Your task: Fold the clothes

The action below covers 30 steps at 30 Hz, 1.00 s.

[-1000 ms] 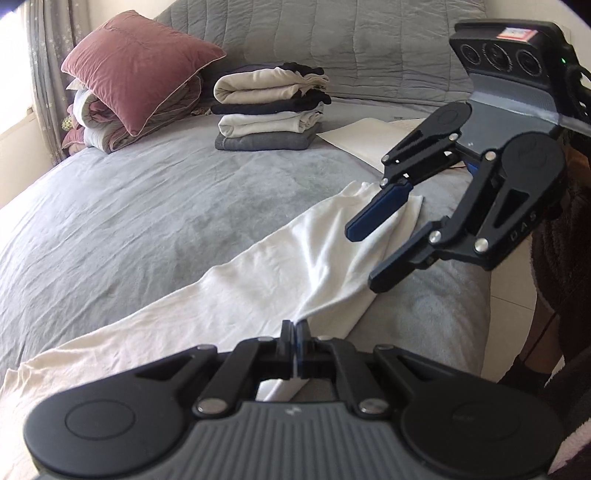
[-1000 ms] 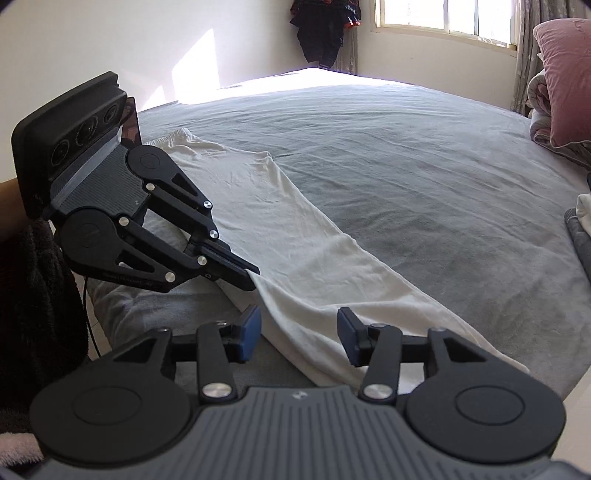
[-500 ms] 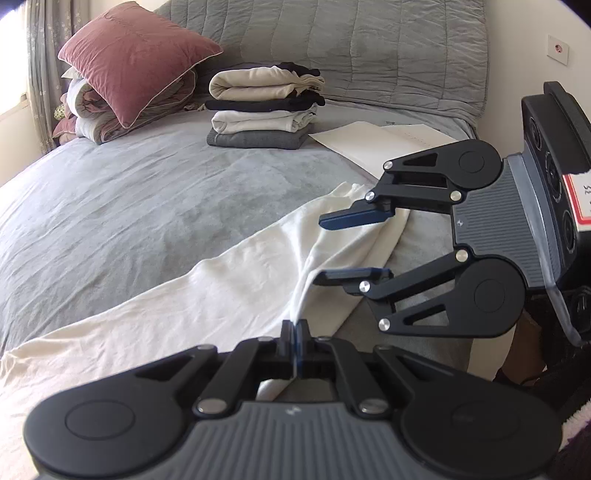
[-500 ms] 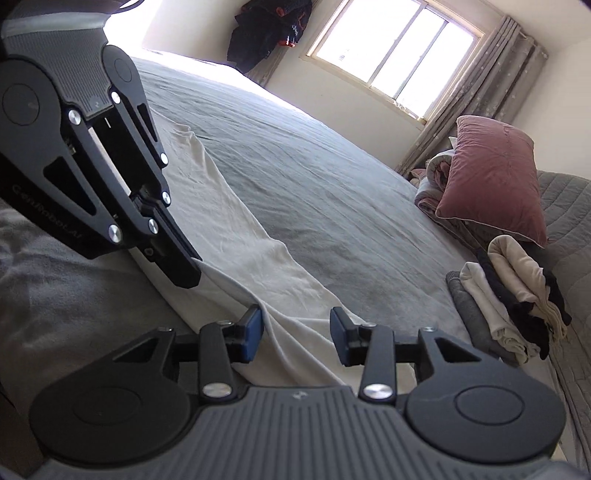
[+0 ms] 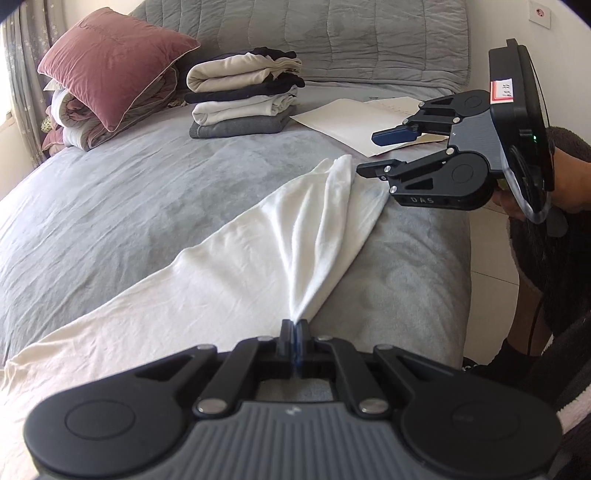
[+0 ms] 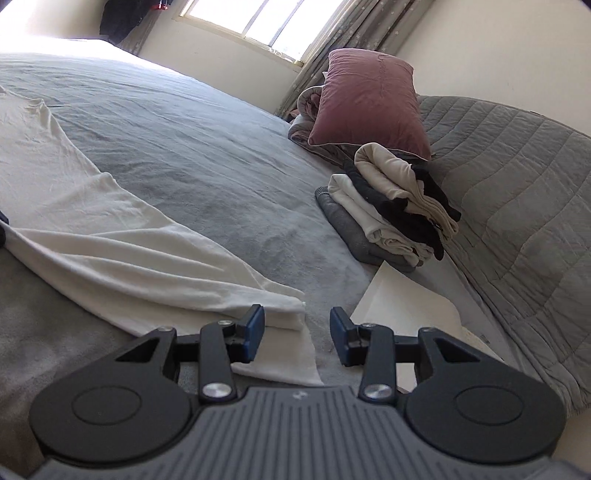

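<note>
Grey bed (image 5: 110, 206), white garment (image 5: 236, 273) stretched along its near edge. Left hand-held gripper (image 5: 294, 334) clenched on a bunched fold; right hand-held gripper (image 6: 297, 334) spread wide over the garment's corner. Beyond: folded clothes stack (image 5: 243, 99), pink pillow (image 5: 110, 55), white paper sheet (image 5: 354, 118).

Daylight is pouring in through the window (image 6: 255, 27) in the right wrist view, blowing out the far left corner of the bed (image 6: 192, 147) into white glare. Both views are bending straight lines toward dark, vignetted corners, and the gripper bodies along the bottom edges are looking slightly soft. In the left wrist view the white garment (image 5: 236, 273) is showing gentle fold shadows, and the light is falling evenly, without harsh shadows.
</note>
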Motion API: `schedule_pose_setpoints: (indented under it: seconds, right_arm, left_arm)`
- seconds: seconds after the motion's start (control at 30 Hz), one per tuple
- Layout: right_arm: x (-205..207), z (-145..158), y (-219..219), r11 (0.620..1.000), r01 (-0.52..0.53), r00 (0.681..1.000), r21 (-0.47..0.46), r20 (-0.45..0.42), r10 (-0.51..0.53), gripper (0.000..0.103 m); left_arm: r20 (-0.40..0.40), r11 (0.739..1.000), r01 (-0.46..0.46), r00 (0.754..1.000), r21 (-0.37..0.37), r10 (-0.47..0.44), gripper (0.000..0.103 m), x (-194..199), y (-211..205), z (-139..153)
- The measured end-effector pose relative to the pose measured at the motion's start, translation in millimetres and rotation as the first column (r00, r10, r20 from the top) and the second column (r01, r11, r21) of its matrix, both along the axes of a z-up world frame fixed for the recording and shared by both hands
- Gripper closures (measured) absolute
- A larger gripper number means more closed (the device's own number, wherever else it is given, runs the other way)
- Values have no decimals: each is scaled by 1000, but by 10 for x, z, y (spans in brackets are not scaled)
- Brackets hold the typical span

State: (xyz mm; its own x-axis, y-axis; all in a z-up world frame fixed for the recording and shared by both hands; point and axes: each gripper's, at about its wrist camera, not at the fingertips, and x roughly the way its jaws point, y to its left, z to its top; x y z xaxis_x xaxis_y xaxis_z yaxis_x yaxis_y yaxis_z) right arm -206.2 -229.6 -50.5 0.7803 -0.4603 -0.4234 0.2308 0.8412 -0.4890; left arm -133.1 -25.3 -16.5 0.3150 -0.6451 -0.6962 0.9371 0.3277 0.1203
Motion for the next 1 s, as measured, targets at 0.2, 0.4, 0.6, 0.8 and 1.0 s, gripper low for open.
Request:
schedule_pose_setpoints:
  seconds: [0.2,0.4,0.6,0.8,1.0]
  right_arm:
    - [-157,61,-48,994,-21,1000,106,-1,21,62]
    - [-66,199,-356,863,-38,999,504,26,29,75]
    - [92,174,-647,734,29,997,679,37,-74,77]
    - [38,158,-701,678,54,992,733,40,-122,102]
    - [-216,280,-727,668,104,989,737,-8,-145,102]
  left_arm:
    - [-4,1000,12,1000,-9,-12,101,-20,0,57]
    - [-3,1000,30,1000,4,-30,101,-42,-52,39]
    - [-16,999,35,999,4,-35,101,-35,-59,43]
    - [-42,999,38,998,-1,-38,101,-17,-58,65]
    - [-113,997,24,993,-79,-33,82,99,-168,262]
